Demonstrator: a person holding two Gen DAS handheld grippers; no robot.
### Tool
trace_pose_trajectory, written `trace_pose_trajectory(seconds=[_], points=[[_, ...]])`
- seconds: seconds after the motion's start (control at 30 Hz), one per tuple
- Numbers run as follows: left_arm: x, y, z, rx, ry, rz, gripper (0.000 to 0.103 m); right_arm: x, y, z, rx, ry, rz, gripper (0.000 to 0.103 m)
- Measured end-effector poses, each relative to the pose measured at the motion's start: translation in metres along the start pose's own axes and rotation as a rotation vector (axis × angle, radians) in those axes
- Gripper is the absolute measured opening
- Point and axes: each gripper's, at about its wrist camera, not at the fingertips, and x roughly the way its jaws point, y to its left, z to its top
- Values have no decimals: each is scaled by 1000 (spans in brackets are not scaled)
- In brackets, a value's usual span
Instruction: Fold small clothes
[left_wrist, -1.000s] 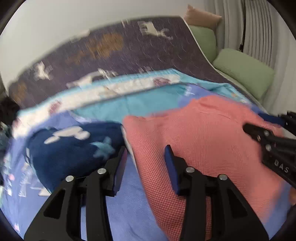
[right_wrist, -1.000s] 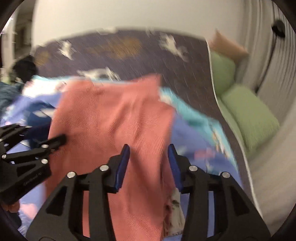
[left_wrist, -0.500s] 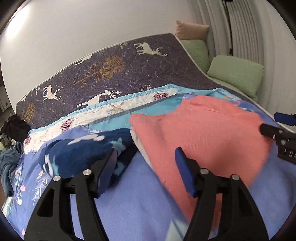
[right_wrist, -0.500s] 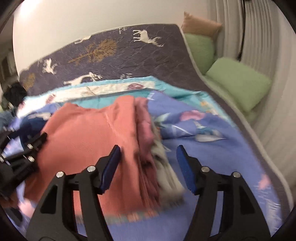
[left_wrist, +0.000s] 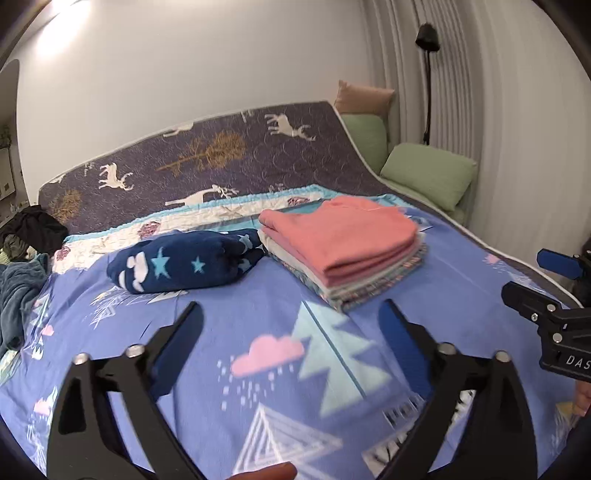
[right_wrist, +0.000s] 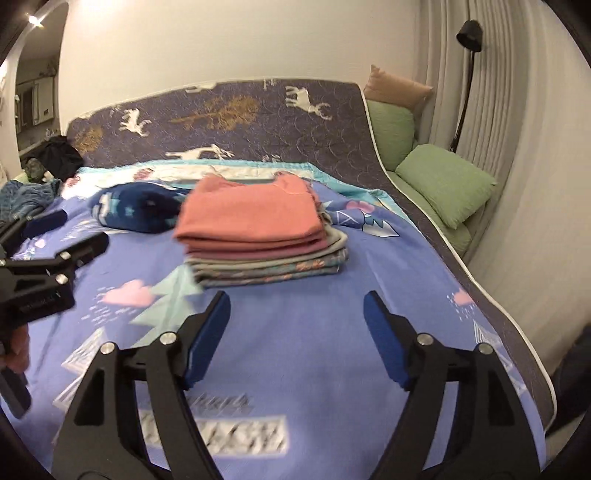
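Both the left gripper (left_wrist: 291, 317) and right gripper (right_wrist: 295, 306) were released, empty; the folded stack (right_wrist: 255, 236) lay ahead of both.

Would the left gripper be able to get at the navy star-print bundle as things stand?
Probably yes: the left gripper is open and empty, only bare sheet lies before the navy bundle, and the folded stack sits to its right.

A bed (left_wrist: 295, 369) under a white wall (left_wrist: 184, 74), green cushions (left_wrist: 428, 173) and a black floor lamp (right_wrist: 466, 74) beside pale curtains (right_wrist: 517, 92).
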Motion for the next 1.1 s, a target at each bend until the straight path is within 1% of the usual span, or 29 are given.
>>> trace_pose_trajectory(seconds=[0.07, 0.2, 0.3, 0.4, 0.53, 0.67, 0.83, 1.1], points=[[-24, -2, -9, 4, -18, -9, 99, -33, 10, -10, 9, -37, -3, 84], [-64, -6, -26, -15, -39, -31, 99, -76, 21, -22, 14, -68, -8, 87], [-86, -8, -35, -21, -61, -42, 99, -100, 26, -32, 34, -69, 1, 87], [-101, -9, -42, -30, -65, -47, 99, -115, 28, -41, 43, -70, 1, 88], [-115, -7, -49, -43, -67, -52, 99, -128, 31, -51, 48, -67, -14, 88], [-126, -6, -54, -51, -77, -37, 99, -138, 33, -58, 45, -72, -30, 88], [-132, -5, -56, -56, -81, -15, 99, -144, 33, -62, 41, -79, -26, 88], [-137, -5, -54, -70, -90, -11, 99, -153, 34, -63, 43, -103, -30, 88]])
